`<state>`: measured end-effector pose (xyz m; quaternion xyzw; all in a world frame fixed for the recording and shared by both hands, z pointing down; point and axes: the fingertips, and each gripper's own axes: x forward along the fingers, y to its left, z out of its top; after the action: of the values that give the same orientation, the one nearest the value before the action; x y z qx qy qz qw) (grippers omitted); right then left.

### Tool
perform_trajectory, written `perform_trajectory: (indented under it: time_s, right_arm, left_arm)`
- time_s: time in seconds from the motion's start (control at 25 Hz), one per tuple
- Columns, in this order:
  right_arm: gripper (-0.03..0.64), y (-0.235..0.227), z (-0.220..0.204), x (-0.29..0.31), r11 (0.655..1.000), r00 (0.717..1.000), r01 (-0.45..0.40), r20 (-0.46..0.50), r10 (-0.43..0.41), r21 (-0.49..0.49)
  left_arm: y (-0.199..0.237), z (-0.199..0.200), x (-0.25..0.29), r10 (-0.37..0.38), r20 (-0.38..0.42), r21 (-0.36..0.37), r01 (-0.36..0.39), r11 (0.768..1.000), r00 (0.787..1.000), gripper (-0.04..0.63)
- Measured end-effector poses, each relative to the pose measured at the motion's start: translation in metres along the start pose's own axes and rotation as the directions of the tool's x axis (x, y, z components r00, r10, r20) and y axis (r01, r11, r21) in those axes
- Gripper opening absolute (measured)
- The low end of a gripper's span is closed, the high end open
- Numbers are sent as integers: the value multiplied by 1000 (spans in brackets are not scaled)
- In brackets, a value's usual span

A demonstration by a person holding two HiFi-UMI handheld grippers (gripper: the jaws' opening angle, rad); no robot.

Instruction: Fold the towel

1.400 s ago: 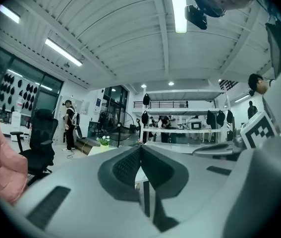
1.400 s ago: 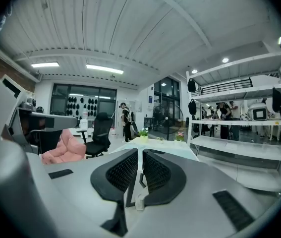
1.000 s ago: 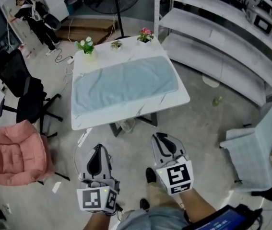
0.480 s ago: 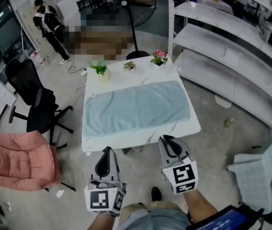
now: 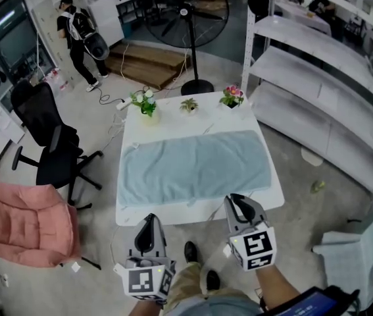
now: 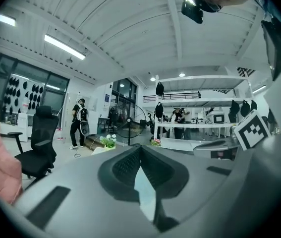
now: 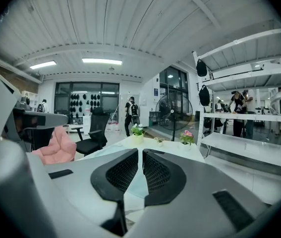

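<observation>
A light blue towel (image 5: 196,166) lies spread flat on the white table (image 5: 275,191), covering most of its top. Both grippers hang in front of the table's near edge, level and pointing at it, touching nothing. My left gripper (image 5: 150,221) is below the towel's left half, its jaws shut and empty; in the left gripper view (image 6: 140,147) the tips meet. My right gripper (image 5: 237,203) is just short of the edge under the towel's right half. Its jaws (image 7: 140,151) stand shut to a thin slit with nothing in it.
Three small potted plants (image 5: 145,102) (image 5: 188,105) (image 5: 231,97) line the table's far edge. A black office chair (image 5: 48,137) and a pink cushioned chair (image 5: 25,226) stand left. White shelving (image 5: 324,110) runs along the right. A standing fan (image 5: 193,18) and a person (image 5: 77,35) are beyond.
Both grippers have moved forward toward the table, and its near edge now lies just ahead of their tips. The towel has not moved. The jaws look the same.
</observation>
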<state>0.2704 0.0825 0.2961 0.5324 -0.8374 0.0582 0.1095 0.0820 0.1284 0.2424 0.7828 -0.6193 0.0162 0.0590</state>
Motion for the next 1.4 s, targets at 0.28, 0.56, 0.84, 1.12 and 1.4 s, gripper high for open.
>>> perform_trajectory:
  time_s: [0.28,0.56,0.84,1.12,1.4]
  right_arm:
    - [49,-8,-5,60,1000,1000,5,-27,-5,1]
    - [51,-14,4,116,999,997,38,-64,-38,7]
    - [52,-31,39,154,993,993,118,-25,-118,-1]
    - [54,-48,76,160,982,982,187,38,-186,-22]
    - [57,-71,73,162,976,976,218,29,-217,-25]
  left_arm:
    - [35,-14,54,5,-24,-15,-5,1000,1000,8]
    - [70,-12,114,-31,-50,-36,29,999,998,8]
    - [85,31,168,-114,24,-26,115,993,993,8]
    - [82,61,195,-184,90,6,184,983,979,8]
    - [85,52,212,-181,75,18,180,983,981,8]
